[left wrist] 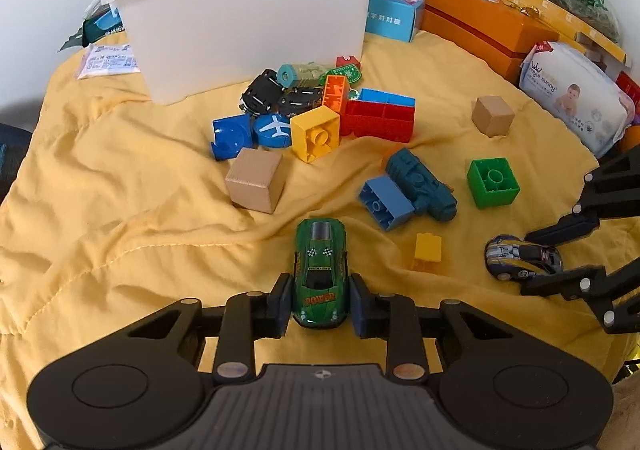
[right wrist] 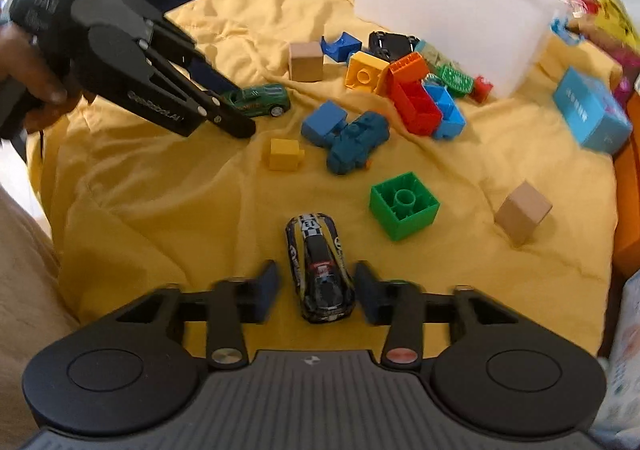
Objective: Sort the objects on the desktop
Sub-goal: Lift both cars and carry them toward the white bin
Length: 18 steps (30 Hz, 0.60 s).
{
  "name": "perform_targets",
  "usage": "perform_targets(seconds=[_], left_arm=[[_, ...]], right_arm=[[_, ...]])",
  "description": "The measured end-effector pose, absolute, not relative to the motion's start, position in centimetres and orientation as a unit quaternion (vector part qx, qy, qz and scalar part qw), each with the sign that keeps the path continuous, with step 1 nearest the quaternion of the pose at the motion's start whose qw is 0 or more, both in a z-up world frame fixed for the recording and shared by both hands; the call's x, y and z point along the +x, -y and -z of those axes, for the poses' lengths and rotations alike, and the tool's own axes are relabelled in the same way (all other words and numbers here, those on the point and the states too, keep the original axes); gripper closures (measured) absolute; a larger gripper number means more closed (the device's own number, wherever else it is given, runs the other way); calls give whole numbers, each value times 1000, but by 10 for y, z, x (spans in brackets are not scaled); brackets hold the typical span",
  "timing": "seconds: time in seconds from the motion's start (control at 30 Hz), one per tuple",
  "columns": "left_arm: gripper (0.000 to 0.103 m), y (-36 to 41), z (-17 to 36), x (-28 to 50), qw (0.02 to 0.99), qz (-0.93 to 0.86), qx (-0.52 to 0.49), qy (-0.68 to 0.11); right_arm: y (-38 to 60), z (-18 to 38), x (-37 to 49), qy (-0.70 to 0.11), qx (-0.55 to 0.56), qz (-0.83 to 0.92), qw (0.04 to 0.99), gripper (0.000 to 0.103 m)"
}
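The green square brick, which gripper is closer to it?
Right. The right gripper sits just before the green square brick; the left gripper, around the green car, is farther.

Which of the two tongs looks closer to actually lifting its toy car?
Left, probably. The left tongs already press both sides of the green car, while the right tongs sit open around the black-and-yellow car, gaps showing each side.
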<state>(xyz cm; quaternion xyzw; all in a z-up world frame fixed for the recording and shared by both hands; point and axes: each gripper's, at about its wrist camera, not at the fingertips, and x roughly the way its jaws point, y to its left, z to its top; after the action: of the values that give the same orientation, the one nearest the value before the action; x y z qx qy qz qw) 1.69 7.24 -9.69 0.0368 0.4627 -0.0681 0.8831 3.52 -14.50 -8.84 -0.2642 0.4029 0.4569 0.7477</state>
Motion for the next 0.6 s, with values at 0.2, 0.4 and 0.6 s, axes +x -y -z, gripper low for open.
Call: perform_targets(seconds=[0.2, 0.4, 0.6], left_arm=[[70, -71, 70, 16, 898, 68, 33, -434], [70, -71, 19, 23, 927, 59, 27, -369], [70, -66, -1, 32, 937, 56, 21, -345]], right_arm=[[149, 68, 40, -388, -256, -448, 764, 70], [156, 20, 70, -356, -187, -436, 806, 69], [160, -6, 95, -340, -126, -418, 833, 69]])
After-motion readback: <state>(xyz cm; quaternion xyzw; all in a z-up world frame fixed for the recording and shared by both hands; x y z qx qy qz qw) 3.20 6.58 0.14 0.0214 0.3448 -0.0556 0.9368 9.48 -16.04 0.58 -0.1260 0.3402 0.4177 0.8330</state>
